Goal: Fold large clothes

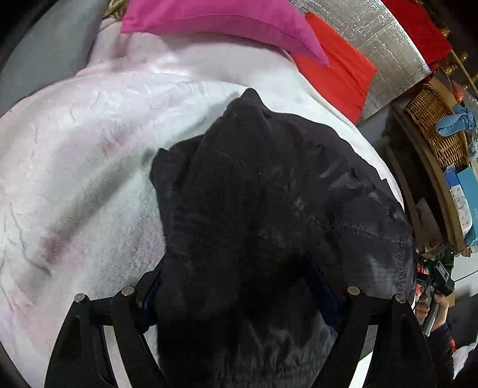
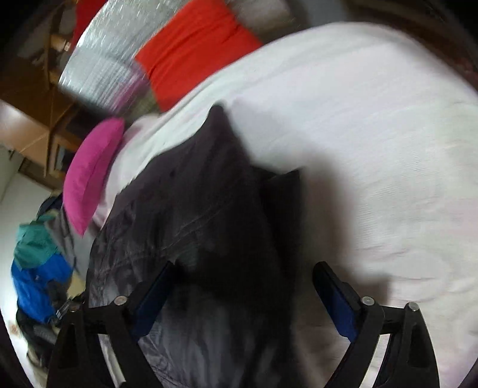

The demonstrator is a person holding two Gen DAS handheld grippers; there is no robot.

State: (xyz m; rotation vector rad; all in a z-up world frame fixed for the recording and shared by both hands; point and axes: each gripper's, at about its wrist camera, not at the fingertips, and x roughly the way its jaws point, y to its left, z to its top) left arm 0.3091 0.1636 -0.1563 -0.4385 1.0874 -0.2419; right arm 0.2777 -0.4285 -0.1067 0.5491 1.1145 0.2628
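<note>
A large black garment (image 1: 269, 209), thick and faintly shiny like a padded jacket, lies on a bed covered with a pale pink bedspread (image 1: 74, 179), and it is clearly mid-fold rather than finished: one end runs out to a narrow point toward the pillows, a loose flap juts out at its side, and the surface is rumpled with layers overlapping unevenly. In the left wrist view the left hand-held gripper (image 1: 236, 286) has the near bulk of the garment filling the space between its blue-padded fingers (image 1: 321, 286); the fabric bunches against both pads, so I judge it to be grasping the cloth, with the jaws standing wide around a thick wad. In the blurred right wrist view the right hand-held gripper (image 2: 248, 286) stands over the garment's other side; its left pad sits against or over the fabric, while its right pad (image 2: 337, 298) shows in front of shadowed bedspread, apparently clear of the cloth, so it looks released. A magenta pillow (image 1: 215, 21) and a red cushion (image 1: 337, 68) rest at the head of the bed, apart from the garment. What remains, as I judge it, is laying the carried portion flat, tucking in the stray flap and squaring the bundle into a tidy rectangle.
</note>
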